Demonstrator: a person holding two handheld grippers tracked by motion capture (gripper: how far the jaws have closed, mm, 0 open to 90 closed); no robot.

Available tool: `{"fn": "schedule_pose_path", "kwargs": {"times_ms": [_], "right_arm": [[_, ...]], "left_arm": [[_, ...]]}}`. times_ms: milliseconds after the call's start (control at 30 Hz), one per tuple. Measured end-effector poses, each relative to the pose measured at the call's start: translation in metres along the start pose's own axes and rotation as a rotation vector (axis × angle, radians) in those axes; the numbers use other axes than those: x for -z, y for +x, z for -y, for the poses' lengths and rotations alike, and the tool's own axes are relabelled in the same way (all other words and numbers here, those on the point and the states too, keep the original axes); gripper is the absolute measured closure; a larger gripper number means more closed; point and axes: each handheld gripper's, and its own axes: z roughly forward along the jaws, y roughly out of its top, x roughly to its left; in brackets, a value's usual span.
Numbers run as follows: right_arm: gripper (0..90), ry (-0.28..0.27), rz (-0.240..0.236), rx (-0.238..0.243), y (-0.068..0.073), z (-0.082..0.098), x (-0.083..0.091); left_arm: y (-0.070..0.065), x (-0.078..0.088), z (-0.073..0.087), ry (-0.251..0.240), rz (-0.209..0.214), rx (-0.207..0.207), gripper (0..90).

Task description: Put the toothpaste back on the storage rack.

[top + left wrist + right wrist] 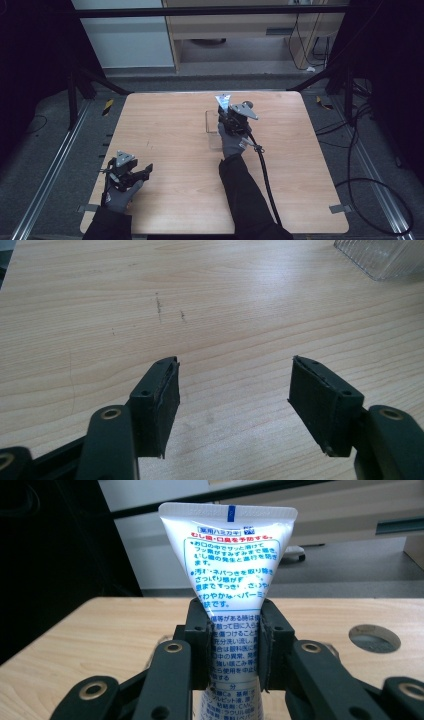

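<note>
A white toothpaste tube [227, 560] with blue and red print stands upright, crimped end up, and my right gripper [234, 640] is shut on its middle. In the high view that gripper [227, 114] holds the tube [223, 102] over the back middle of the wooden table [170, 135], just above a clear ribbed plastic container [214, 131]. My left gripper [146, 171] rests low at the table's front left. Its jaws stand wide open over bare wood in the left gripper view [232, 390]. A corner of the clear container [385, 257] shows far off at the top right.
A black cable [265, 175] trails from the right gripper across the table's right half to the front edge. A round hole [374, 638] is cut in the tabletop beyond the right jaw. Dark frame posts and floor cables surround the table.
</note>
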Motion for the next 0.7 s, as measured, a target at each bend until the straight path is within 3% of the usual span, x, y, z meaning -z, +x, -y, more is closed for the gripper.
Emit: {"fn": "schedule_pose_path", "kwargs": {"times_ms": [300, 433, 600, 700], "right_arm": [[70.1, 0.053, 0.011, 0.029, -0.003, 0.01, -0.001], [69.0, 0.078, 0.013, 0.063, -0.001, 0.011, 0.001], [65.9, 0.117, 0.006, 0.058, -0.004, 0.017, 0.003], [62.3, 0.118, 0.003, 0.078, -0.003, 0.018, 0.006]], "left_arm": [[0.0, 0.0, 0.0, 0.001, -0.001, -0.001, 35.9], [0.0, 0.0, 0.0, 0.002, 0.001, -0.003, 35.9], [-0.001, 0.0, 0.0, 0.003, 0.001, -0.004, 35.9], [0.0, -0.001, 0.0, 0.007, 0.001, -0.005, 35.9]]}}
